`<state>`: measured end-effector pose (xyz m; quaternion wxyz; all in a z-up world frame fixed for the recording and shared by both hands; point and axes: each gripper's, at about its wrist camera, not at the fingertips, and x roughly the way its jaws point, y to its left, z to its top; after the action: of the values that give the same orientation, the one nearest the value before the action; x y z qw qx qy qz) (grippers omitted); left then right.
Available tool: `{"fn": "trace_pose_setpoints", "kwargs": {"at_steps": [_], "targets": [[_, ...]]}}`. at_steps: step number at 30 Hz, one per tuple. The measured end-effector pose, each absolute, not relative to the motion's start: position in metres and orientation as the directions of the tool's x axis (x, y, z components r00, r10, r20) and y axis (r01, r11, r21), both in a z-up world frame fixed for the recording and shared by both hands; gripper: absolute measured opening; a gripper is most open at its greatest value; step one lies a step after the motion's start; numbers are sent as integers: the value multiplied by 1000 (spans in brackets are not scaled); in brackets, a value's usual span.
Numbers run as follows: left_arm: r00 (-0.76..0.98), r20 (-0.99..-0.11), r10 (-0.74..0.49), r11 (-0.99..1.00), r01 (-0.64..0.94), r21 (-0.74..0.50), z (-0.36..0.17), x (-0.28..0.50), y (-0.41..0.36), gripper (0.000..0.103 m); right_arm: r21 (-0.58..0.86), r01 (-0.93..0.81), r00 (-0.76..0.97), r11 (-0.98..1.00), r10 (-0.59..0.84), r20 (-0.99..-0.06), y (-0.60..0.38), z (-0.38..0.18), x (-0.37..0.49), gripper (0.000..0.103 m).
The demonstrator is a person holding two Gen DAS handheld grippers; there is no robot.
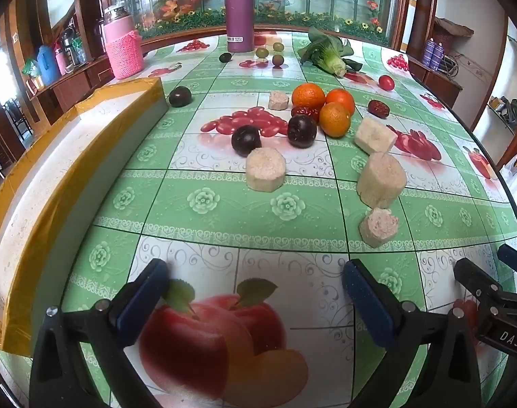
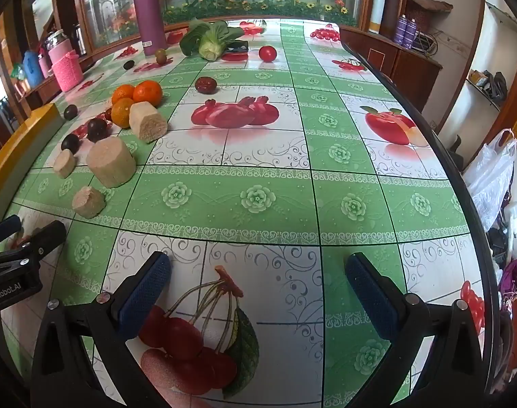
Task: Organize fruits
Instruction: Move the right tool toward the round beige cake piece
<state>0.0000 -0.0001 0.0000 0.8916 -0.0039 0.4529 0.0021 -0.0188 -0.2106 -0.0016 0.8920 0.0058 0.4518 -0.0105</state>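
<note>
Three oranges (image 1: 321,103) (image 2: 136,98) sit in a cluster mid-table, with dark plums (image 1: 246,140) (image 1: 302,131) (image 2: 97,129) and red dates (image 1: 378,108) (image 2: 205,85) beside them. Several pale cut stalk chunks (image 1: 265,169) (image 1: 380,180) (image 2: 111,161) stand nearer me. A red tomato (image 1: 386,82) (image 2: 267,53) lies farther back. My left gripper (image 1: 255,292) is open and empty over the near tablecloth. My right gripper (image 2: 258,289) is open and empty, to the right of the fruit.
A white foam box with yellow tape (image 1: 71,156) (image 2: 17,146) runs along the left. At the back stand a purple flask (image 1: 238,10) (image 2: 149,17), a pink knitted jar (image 1: 124,49), a bok choy (image 1: 328,52) (image 2: 210,42) and small green fruits (image 1: 261,52). The table edge (image 2: 438,142) curves on the right.
</note>
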Motion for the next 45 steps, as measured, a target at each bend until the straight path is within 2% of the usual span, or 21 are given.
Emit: {"fn": "trace_pose_setpoints", "kwargs": {"at_steps": [28,38,45], "targets": [[573,-819,-21,1000,6,-22,2,2,4,103,-12,45,551,999,-34,-834,-205,2,-17,103],[626,-779,-38,999,13,-39,30,-7,26,103,9,13,575,1000,-1,-818,-178,32,-26,103],[664,-747,-31,999,14,-29,53,-17,42,103,-16,47,603,999,-41,-797,-166,52,-35,103]]}}
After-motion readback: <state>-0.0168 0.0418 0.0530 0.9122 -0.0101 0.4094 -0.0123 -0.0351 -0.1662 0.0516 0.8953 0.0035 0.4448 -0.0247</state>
